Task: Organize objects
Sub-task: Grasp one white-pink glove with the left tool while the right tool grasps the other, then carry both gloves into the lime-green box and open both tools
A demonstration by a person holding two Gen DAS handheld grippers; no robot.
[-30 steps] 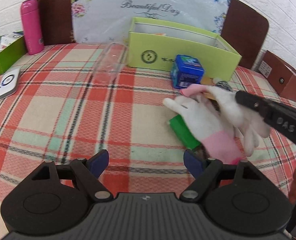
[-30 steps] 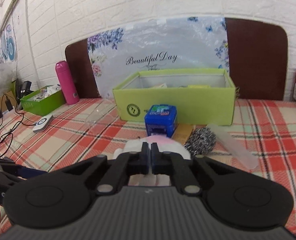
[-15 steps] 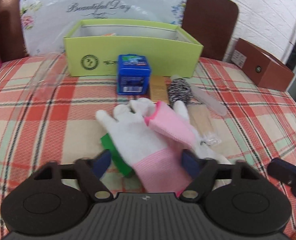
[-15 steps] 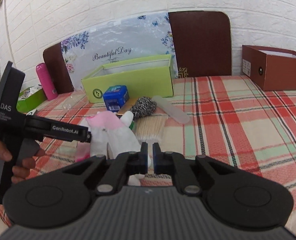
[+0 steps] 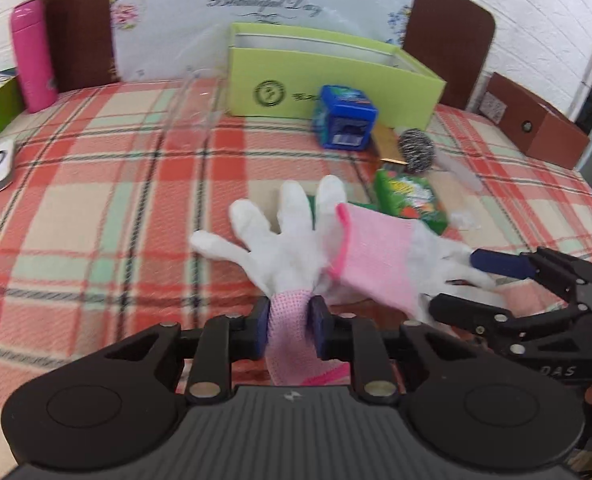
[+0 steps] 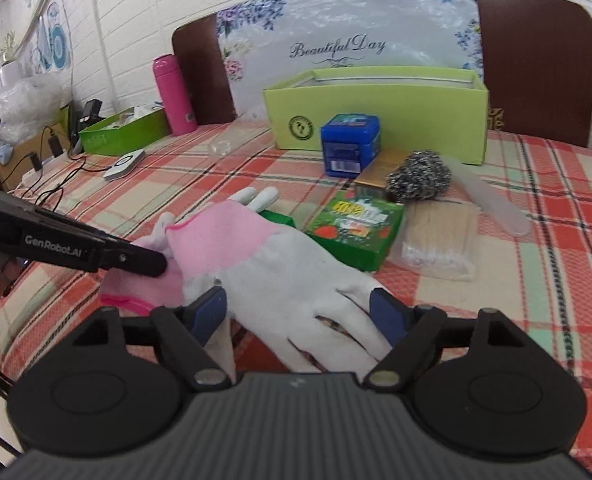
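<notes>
Gloves mid-table, left gripper pinching one cuff

Gloves: two white knit ones with pink cuffs lay crossed on the plaid tablecloth (image 5: 96, 184), in front of the green box (image 5: 327, 80)
- Left gripper (image 5: 289, 330): jaws narrow and closing, pads pressed on the bunched pink cuff of the lower glove (image 5: 284, 248), whose fingers spread away from the camera
- Right gripper (image 6: 297, 318): jaws wide and opening, finger end of the upper glove (image 6: 288, 276) lay between the pads, pads not pressing it
- Upper glove's pink cuff draped over the lower glove's palm
- Small green carton (image 6: 355, 228) sat just beside the gloves, steel scrubber (image 6: 419, 176) and blue tin (image 6: 349, 144) behind it, bagged bundle of sticks (image 6: 439, 240) to its right
- Pink bottle (image 5: 32, 56) stood far left, well apart
</notes>
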